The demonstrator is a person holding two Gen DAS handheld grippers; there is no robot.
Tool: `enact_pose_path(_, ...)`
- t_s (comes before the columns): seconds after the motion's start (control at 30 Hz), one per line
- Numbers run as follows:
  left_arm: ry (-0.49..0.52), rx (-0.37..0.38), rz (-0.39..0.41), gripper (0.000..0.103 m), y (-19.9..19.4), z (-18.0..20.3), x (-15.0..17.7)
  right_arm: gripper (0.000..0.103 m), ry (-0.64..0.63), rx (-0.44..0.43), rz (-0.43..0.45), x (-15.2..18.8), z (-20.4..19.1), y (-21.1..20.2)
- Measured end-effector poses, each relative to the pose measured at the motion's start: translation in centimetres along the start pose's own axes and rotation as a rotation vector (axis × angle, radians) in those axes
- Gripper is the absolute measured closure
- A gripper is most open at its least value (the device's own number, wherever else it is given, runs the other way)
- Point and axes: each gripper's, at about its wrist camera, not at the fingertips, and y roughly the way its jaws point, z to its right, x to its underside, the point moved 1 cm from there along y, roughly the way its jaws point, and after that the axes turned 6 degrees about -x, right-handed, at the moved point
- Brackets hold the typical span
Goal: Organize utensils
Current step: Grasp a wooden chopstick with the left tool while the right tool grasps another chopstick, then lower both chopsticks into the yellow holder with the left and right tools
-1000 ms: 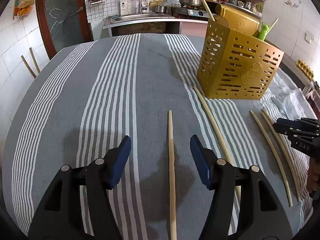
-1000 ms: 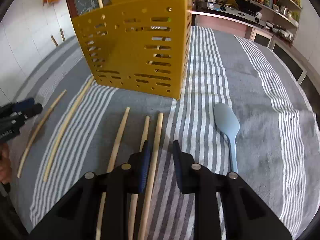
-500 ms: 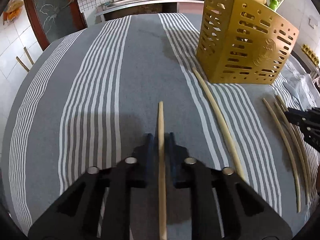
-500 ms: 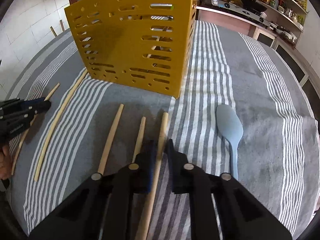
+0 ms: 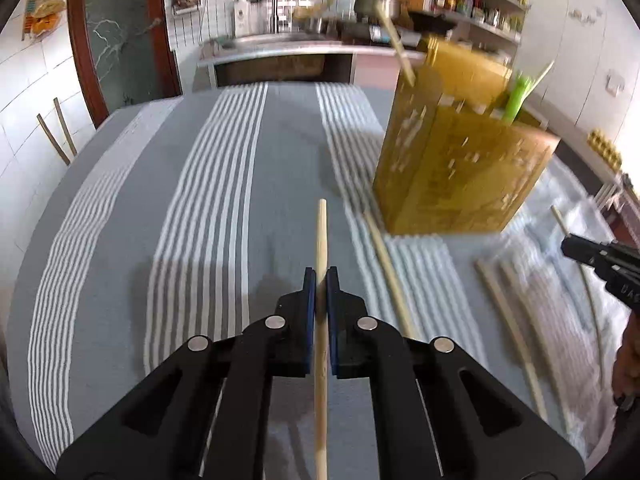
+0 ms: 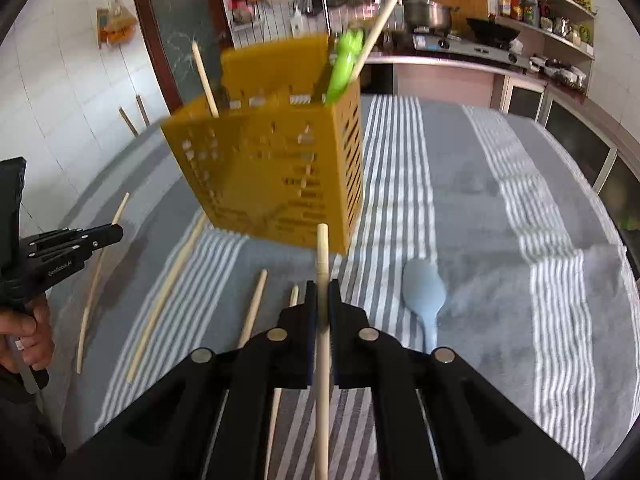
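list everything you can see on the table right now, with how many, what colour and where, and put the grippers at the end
Utensil holder: one, yellow, perforated, standing on the cloth past both grippers.
Green utensil: one, upright inside the holder.
Sticks in the holder: two, pale wood, poking out of the top.
Loose chopsticks: four, pale wood, lying flat on the cloth in front of the holder.
Spoon: one, light blue, flat on the cloth to the right of the holder.
Tablecloth: one, grey with white stripes, covering the table.
Left gripper: black, blue fingers, shut on a held chopstick.
Right gripper: black, blue fingers, shut on another chopstick.
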Motion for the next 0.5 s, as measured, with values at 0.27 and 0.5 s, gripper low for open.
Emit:
enact_pose_path(0.27,0.022,0.014,0.094,0.099,-3.7,1.5,-0.9,0.097,0.006,-0.047,0.122,-1.1,0.3,-3.8)
enact_pose_path(0.5,0.022,0.026,0.139,0.099,-5.3,1.9,-1.5,0.097,-0.003,-0.043,0.176,-1.4,0.6,-5.2)
